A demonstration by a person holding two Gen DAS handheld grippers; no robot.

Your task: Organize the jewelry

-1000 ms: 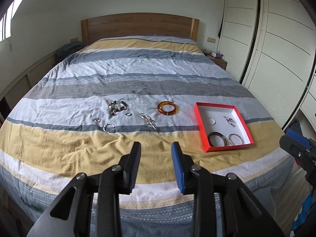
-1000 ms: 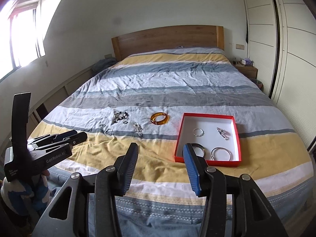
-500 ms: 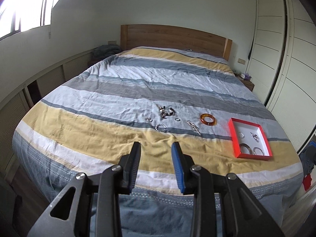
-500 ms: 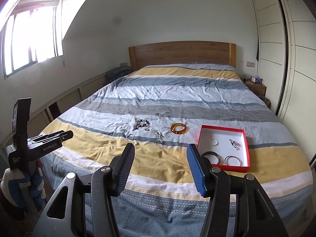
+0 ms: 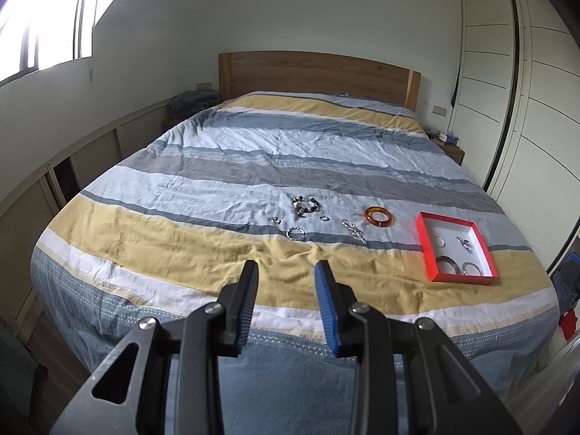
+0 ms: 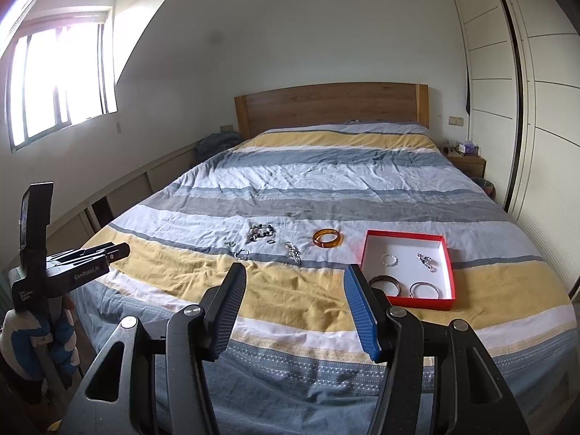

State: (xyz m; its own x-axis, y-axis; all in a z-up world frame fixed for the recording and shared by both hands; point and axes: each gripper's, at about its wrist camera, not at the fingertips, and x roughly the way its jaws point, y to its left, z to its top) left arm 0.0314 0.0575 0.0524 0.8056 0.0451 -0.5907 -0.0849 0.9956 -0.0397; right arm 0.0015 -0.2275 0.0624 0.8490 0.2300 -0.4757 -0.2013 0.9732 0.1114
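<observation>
Both claws have drawn back from the bed [image 5: 253,166] over the last second: the jewelry that filled the middle of each view now sits smaller and further up the frame, with the foot of the mattress showing below. The right claw [image 6: 293,282] has just been opening and stands spread with nothing between its pads; the left claw [image 5: 286,279] is spread more narrowly, also empty. Neither is near any piece, so I judge this a pause between picks, with the next reach still to be chosen. In the red box [image 6: 447,264], right of centre, lie four pieces: a small ring [image 6: 389,260], a silver charm piece [image 6: 426,261], a dark bangle [image 6: 385,285] and a silver bangle [image 6: 425,289]. Loose on the cover to its left I count six: one amber bangle [image 6: 327,237], one silver chain [image 6: 293,249], one beaded bracelet [image 6: 260,233], one silver hoop [image 6: 241,253] and two tiny rings, too small to detail.
</observation>
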